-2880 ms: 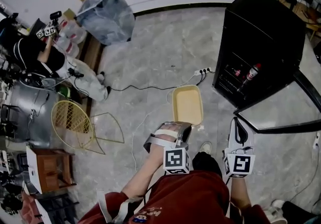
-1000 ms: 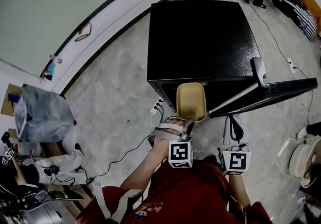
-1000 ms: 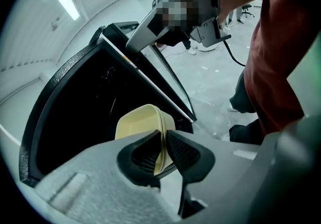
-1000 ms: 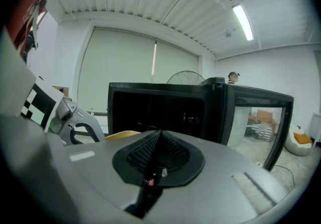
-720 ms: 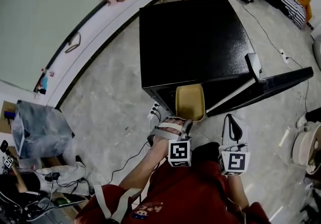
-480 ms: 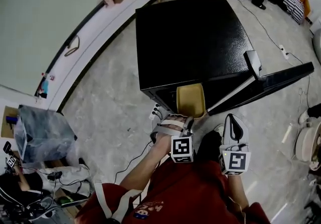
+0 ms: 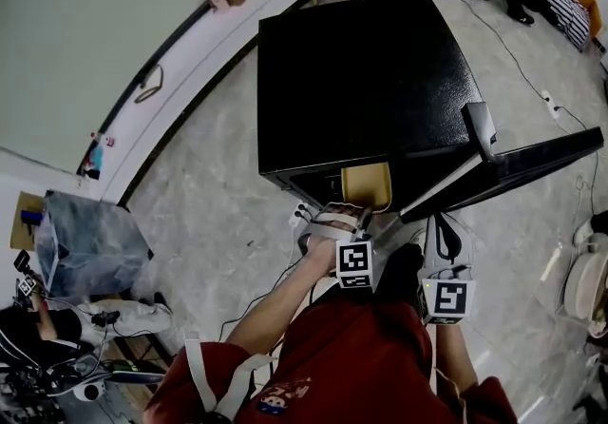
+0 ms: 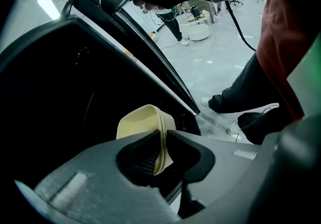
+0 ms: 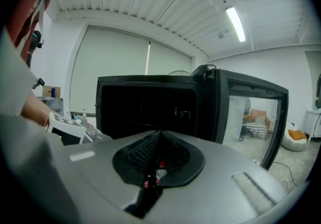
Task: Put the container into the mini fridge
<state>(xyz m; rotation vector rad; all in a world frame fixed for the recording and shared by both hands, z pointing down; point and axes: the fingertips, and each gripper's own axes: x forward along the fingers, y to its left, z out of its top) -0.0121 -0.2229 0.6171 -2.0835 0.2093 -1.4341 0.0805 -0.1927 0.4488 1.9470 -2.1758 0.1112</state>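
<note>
The cream container (image 7: pixel 366 186) is held level at the mouth of the black mini fridge (image 7: pixel 366 80), its far end under the fridge's top edge. My left gripper (image 7: pixel 352 214) is shut on its near rim. In the left gripper view the rim of the container (image 8: pixel 143 123) sits pinched between the pads of the left gripper (image 8: pixel 163 136), with the dark fridge cavity (image 8: pixel 55 97) behind it. The fridge door (image 7: pixel 518 165) stands open to the right. My right gripper (image 7: pixel 444 228) hangs shut and empty beside the door. In its own view the right gripper (image 9: pixel 160 135) faces the open cavity (image 9: pixel 145 105).
A power strip (image 7: pixel 301 215) with its cable lies on the floor by the fridge's left corner. A grey bag (image 7: pixel 90 246) and a seated person (image 7: pixel 33 337) are at the far left. A white round object (image 7: pixel 584 284) stands at the right. The glass door (image 9: pixel 253 117) is right of the cavity.
I have come up to the fridge from a distance. Over the last second the left gripper has pushed the container forward, so its far end now goes under the fridge's top edge.
</note>
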